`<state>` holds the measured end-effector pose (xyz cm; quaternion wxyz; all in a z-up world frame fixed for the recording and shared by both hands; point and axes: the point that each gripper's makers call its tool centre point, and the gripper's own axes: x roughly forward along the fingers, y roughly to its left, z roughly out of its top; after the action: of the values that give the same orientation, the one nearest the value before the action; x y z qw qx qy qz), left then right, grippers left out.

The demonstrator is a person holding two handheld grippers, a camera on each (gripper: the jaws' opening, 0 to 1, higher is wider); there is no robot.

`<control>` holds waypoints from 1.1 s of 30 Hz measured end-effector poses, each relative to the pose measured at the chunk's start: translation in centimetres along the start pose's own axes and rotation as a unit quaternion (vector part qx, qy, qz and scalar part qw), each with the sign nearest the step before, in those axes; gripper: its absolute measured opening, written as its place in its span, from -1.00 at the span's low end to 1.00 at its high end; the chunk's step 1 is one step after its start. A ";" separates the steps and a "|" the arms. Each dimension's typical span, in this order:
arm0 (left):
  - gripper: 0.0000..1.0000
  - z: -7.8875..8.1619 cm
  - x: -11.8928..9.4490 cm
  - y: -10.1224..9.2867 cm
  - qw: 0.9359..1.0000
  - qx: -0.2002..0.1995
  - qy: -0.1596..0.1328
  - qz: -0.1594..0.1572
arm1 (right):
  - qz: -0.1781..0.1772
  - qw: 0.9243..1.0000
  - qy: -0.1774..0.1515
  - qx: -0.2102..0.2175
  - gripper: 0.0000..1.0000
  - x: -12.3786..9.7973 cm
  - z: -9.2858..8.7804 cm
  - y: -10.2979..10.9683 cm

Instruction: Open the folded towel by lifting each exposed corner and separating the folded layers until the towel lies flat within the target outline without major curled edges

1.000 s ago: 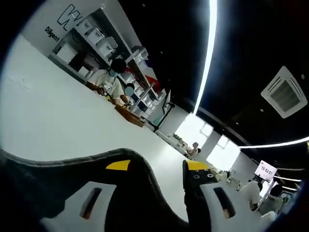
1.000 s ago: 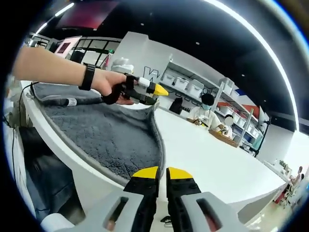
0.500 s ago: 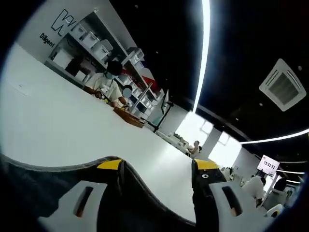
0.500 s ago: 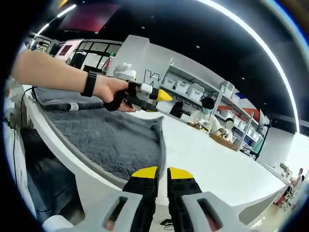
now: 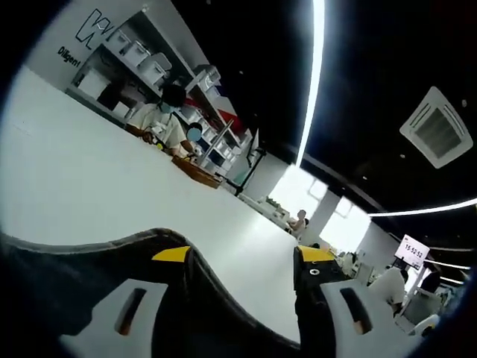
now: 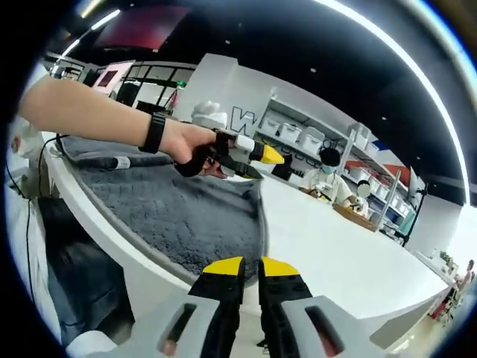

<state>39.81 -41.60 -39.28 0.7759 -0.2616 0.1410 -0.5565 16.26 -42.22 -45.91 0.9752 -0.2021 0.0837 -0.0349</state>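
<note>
While the grey towel [image 6: 179,220] is spread over most of the counter [image 6: 335,253] in the left half of the right gripper view, it does not look finished: its far edge, at the frame's centre, is raised off the surface where the left tongs [image 6: 257,160] meet it. In that view, a hand [image 6: 190,145] in the upper left carries those tongs, and their yellow tips look near together at the towel's edge, though whether they pinch it I cannot tell. In the left gripper view, dark cloth [image 5: 89,257] crosses the lower left, over and between the jaws, which stand apart. The right tongs [image 6: 250,266], bottom centre of their own view, are closed on nothing, at the near counter edge. No target outline is visible, so I judge flattening and alignment remain.
</note>
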 end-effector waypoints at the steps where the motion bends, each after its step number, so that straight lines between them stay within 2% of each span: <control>1: 0.03 0.0 0.0 0.0 1.000 -0.001 0.000 -0.001 | 0.002 1.000 0.000 -0.001 -0.96 0.0 0.0 0.1; 5: 0.03 0.0 0.6 -0.3 1.000 -0.010 -0.004 -0.006 | 0.010 1.000 -0.005 -0.008 -0.90 0.0 0.2 0.6; 10: 0.08 -0.5 1.3 -0.2 1.000 -0.011 0.005 -0.002 | 0.026 1.000 -0.005 -0.003 -0.88 0.2 0.1 1.0; 14: 0.14 -2.0 1.8 -0.1 1.000 -0.010 0.020 -0.005 | 0.022 1.000 0.007 0.005 -0.88 0.4 -0.6 0.7; 26: 0.18 -3.5 2.6 -0.4 0.999 -0.009 0.043 -0.005 | 0.018 0.999 0.017 0.024 -0.85 0.4 -1.4 0.0; 33: 0.15 -4.2 2.9 -0.3 0.999 -0.008 0.054 0.001 | 0.012 0.999 0.021 0.025 -0.65 0.3 -1.6 -0.3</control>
<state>38.39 -45.41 -42.36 0.7658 -0.2370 0.1874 -0.5677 16.21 -43.16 -47.31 0.9784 -0.1754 0.1055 -0.0293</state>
